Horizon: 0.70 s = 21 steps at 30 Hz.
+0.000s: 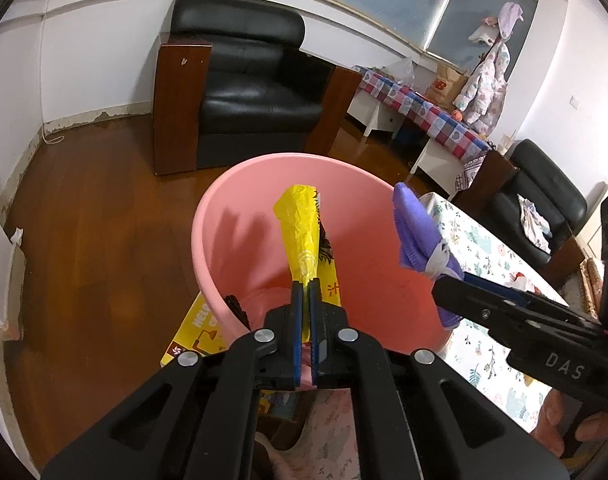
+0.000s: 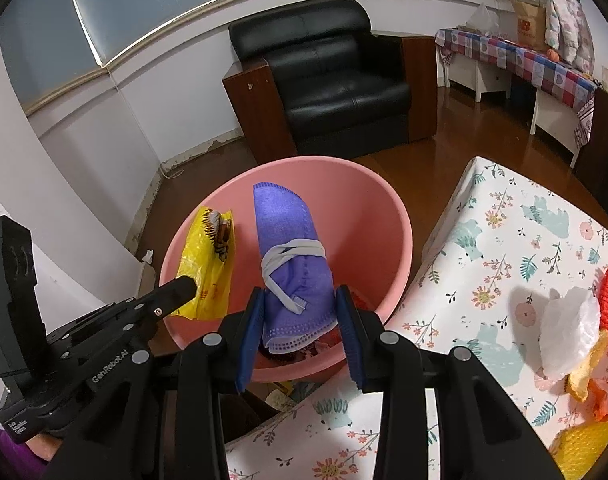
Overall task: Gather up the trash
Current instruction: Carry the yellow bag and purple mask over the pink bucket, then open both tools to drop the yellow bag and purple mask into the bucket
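Reading "DAS" in pale letters on the right claw (image 1: 450, 280) body as seen from the left wrist, and "GenRobot.AI" on the left claw (image 2: 188, 284) body as seen from the right wrist. Showing red Chinese characters, too small to read surely, on the yellow wrapper (image 1: 304, 236). Showing part of a word, "HEL…", on the yellow box (image 1: 196, 336) under the bin's near edge.

Pinching the yellow wrapper in the left claw, jaws nearly together, wrapper standing up over the mouth of the pink bin (image 1: 224, 208). Gripping a folded purple face mask (image 2: 292, 264) in the right claw, jaws narrow around it, white ear loop wound about its middle, mask hanging above the bin's opening. Holding both items side by side over the bin, wrapper to the left, mask to the right, apart from each other. Lying at the bin's bottom, some reddish scraps, hard to make out.

Standing just right of the bin, a table (image 2: 484, 264) under a floral cloth with bears and leaves. Resting near its right edge, a crumpled white plastic bag (image 2: 568, 332), touching red and yellow-orange mesh pieces.

Beyond the bin, a black leather armchair (image 1: 256, 80) with wooden sides on a dark wood floor (image 1: 84, 240). Further right, a white bench with a checked cloth (image 2: 536, 60), a brown paper bag and a child's patterned jacket. White walls, long windows above.
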### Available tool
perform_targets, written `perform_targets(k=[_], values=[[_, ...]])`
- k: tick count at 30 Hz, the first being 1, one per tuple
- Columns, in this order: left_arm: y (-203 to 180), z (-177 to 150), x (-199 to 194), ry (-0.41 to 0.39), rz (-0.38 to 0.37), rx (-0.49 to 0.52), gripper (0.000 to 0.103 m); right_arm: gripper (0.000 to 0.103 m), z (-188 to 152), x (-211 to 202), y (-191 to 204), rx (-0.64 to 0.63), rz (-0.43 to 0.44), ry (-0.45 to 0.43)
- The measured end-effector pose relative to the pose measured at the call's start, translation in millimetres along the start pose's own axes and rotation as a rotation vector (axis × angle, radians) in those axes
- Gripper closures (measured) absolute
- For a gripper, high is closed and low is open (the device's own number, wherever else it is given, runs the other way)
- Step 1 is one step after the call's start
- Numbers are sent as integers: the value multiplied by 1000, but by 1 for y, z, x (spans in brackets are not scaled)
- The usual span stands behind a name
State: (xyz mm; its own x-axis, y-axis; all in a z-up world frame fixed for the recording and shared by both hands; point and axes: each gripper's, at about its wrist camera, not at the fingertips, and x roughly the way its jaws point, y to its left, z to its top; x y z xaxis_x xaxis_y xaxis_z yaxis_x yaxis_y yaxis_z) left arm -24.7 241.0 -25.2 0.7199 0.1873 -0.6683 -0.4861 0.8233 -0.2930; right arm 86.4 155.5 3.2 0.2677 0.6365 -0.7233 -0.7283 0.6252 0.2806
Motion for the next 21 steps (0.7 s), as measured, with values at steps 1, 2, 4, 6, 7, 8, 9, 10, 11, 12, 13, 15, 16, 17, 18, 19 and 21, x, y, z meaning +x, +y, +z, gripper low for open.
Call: perform_targets(k=[1, 2, 4, 6, 7, 8, 9, 10, 11, 12, 13, 15, 16, 17, 18, 19, 21], values=[[1, 0, 0, -1, -2, -1, 100, 67, 0, 1, -1, 3, -1, 0], [1, 0, 0, -2, -1, -3, 100, 67, 0, 3, -1, 5, -3, 1], [3, 0, 1, 1, -3, -4, 99, 66, -1, 4, -3, 12, -6, 2], [3, -1, 0, 5, -3, -1, 93, 66, -1, 4, -5, 18, -10, 0], [3, -2, 0, 7, -4, 3, 86, 66, 0, 5, -6, 23, -7, 1], [2, -2, 0, 8, -4, 7, 77, 65, -1, 5, -7, 25, -6, 1], [2, -2, -1, 8, -5, 9, 74, 64, -1, 5, -8, 27, -6, 0], [2, -3, -2, 7, -12, 9, 70, 62, -1, 5, -10, 31, -5, -2], [2, -3, -2, 6, -15, 9, 70, 61, -2, 4, -10, 33, -4, -4], [1, -3, -2, 6, -17, 9, 70, 61, -3, 3, -11, 34, -3, -6], [1, -3, -3, 6, -17, 9, 69, 60, -3, 1, -12, 37, -1, -9], [1, -3, -3, 11, -25, 7, 69, 60, -5, -3, -14, 40, 2, -16], [0, -3, -3, 13, -34, 5, 69, 60, -6, -5, -15, 39, 2, -20], [-1, -4, -4, 14, -43, 2, 69, 60, -8, -7, -16, 37, 1, -23], [-2, -4, -5, 14, -55, -1, 69, 59, -10, -10, -17, 34, -2, -28], [-3, -4, -6, 14, -64, -3, 69, 59, -11, -12, -17, 32, -4, -29], [-7, -5, -7, 18, -80, -7, 69, 59, -15, -17, -18, 28, -9, -31]])
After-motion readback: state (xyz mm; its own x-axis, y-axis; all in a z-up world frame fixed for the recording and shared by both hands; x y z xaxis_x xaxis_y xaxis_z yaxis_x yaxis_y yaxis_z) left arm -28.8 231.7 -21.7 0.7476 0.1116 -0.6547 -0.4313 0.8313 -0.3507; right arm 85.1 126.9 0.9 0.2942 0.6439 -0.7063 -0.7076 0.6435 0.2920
